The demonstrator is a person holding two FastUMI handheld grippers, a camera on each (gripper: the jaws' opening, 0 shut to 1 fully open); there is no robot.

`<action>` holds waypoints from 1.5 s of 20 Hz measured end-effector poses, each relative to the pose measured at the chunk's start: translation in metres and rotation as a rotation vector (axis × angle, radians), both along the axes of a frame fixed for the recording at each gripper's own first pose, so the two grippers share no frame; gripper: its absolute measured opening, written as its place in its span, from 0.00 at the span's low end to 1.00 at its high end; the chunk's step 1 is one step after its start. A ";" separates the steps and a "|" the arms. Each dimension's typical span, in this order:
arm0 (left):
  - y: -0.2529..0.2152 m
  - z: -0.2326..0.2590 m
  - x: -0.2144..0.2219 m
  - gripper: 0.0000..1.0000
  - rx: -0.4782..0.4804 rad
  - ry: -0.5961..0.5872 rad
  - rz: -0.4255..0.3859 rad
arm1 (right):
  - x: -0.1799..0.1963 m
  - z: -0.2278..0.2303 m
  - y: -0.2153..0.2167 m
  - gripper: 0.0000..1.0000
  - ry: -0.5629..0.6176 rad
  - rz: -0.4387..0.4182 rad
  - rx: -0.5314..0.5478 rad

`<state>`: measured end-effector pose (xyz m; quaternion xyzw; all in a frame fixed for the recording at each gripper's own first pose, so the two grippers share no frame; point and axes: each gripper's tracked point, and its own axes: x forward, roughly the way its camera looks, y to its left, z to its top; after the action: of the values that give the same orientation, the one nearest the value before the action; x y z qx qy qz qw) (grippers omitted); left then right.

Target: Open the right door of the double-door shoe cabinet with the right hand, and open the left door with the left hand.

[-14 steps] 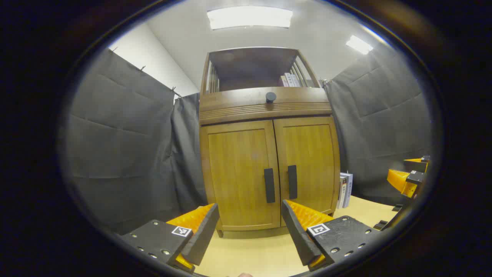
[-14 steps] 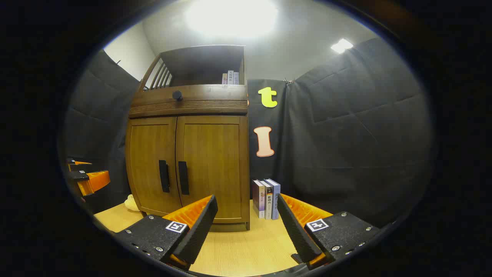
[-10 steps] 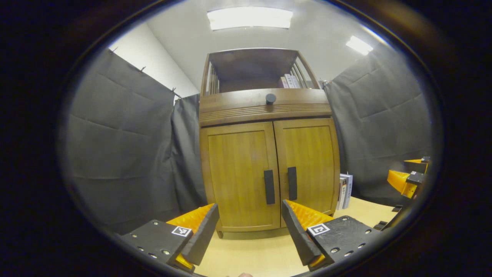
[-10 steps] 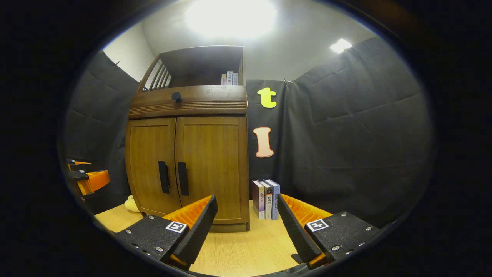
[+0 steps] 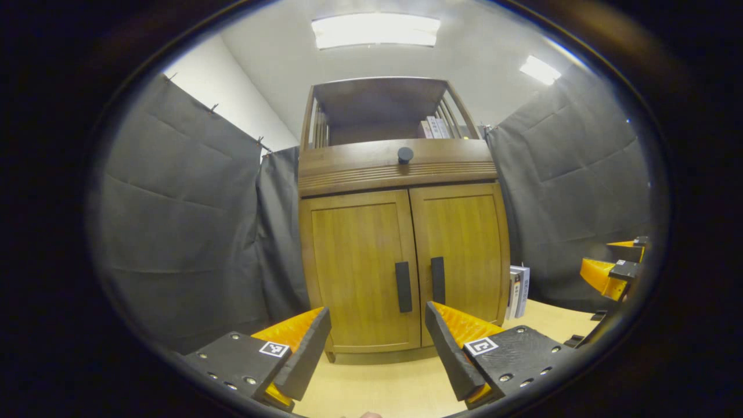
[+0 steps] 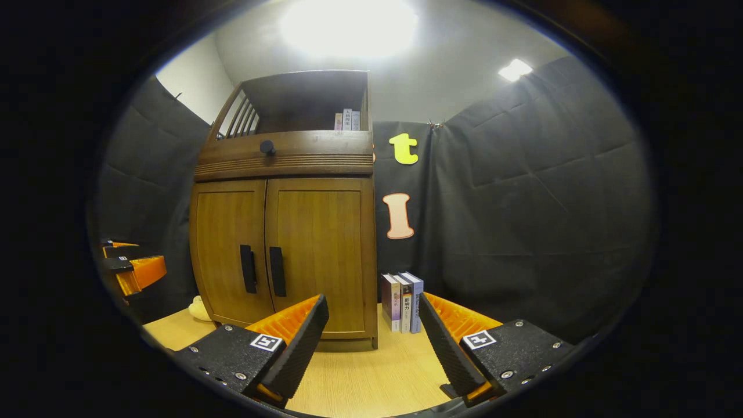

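A wooden shoe cabinet (image 5: 400,174) (image 6: 284,168) stands ahead with both doors closed. In the left gripper view the left door (image 5: 357,273) and the right door (image 5: 464,249) each carry a black vertical handle, left handle (image 5: 403,286), right handle (image 5: 438,280). In the right gripper view the right door (image 6: 319,249) has its handle (image 6: 277,271) beside the left handle (image 6: 248,268). My left gripper (image 5: 377,348) is open, well short of the doors. My right gripper (image 6: 374,342) is open too, off to the cabinet's right. The right gripper (image 5: 609,273) shows at the left gripper view's right edge, the left gripper (image 6: 130,270) at the right gripper view's left edge.
Books (image 6: 402,302) (image 5: 516,290) stand upright on the light wood floor (image 6: 360,377) by the cabinet's right side. More books (image 5: 432,128) sit on the open top shelf. A black knob (image 5: 405,154) sticks out of the drawer band. A pale object (image 6: 200,307) lies at the cabinet's left foot.
In the left gripper view the cabinet has slid slightly down and left. In the right gripper view it has barely shifted. Both grippers stay open.
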<state>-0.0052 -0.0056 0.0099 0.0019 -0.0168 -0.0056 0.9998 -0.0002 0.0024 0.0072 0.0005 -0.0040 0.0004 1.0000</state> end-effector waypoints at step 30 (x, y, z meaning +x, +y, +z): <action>0.025 -0.009 0.002 0.93 0.008 0.052 0.196 | 0.173 0.012 0.140 0.96 -0.038 0.283 0.082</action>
<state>-0.0028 0.0191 0.0006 0.0073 0.0093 0.0920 0.9957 0.1725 0.1421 0.0195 0.0420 -0.0227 0.1414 0.9888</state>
